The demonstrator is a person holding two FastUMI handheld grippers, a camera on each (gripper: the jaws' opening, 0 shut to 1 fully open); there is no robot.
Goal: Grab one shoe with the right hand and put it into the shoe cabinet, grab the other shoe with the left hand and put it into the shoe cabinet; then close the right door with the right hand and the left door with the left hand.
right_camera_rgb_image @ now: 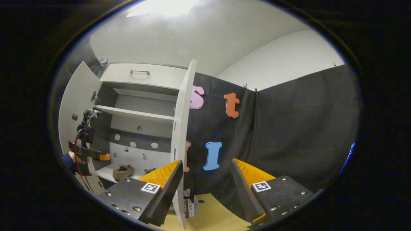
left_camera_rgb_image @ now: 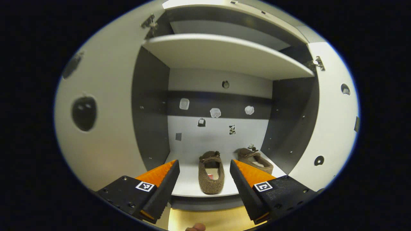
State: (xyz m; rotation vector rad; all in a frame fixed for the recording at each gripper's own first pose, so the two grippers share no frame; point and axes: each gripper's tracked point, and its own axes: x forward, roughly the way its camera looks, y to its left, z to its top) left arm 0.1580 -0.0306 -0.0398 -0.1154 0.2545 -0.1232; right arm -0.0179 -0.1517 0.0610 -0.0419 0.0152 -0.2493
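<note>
Two brown fuzzy shoes lie on the cabinet's bottom shelf (left_camera_rgb_image: 189, 187). One shoe (left_camera_rgb_image: 211, 173) points away from me in the middle; the other shoe (left_camera_rgb_image: 256, 159) lies to its right, angled. My left gripper (left_camera_rgb_image: 204, 166) hangs open just in front of the shelf, holding nothing. The left door (left_camera_rgb_image: 106, 128) and right door (left_camera_rgb_image: 334, 128) both stand open. In the right gripper view, my right gripper (right_camera_rgb_image: 207, 166) is open and holds nothing, off to the right of the cabinet, by the edge of the right door (right_camera_rgb_image: 181, 134). A shoe (right_camera_rgb_image: 122, 172) and the left gripper (right_camera_rgb_image: 90, 155) appear at far left.
An upper shelf (left_camera_rgb_image: 224, 53) spans the cabinet above the shoes, and a drawer with a handle (right_camera_rgb_image: 140, 72) tops it. The floor (left_camera_rgb_image: 208, 219) below is yellow wood. Small boxes (right_camera_rgb_image: 190, 205) sit on the floor at the foot of the right door. Black cloth wall stands to the right.
</note>
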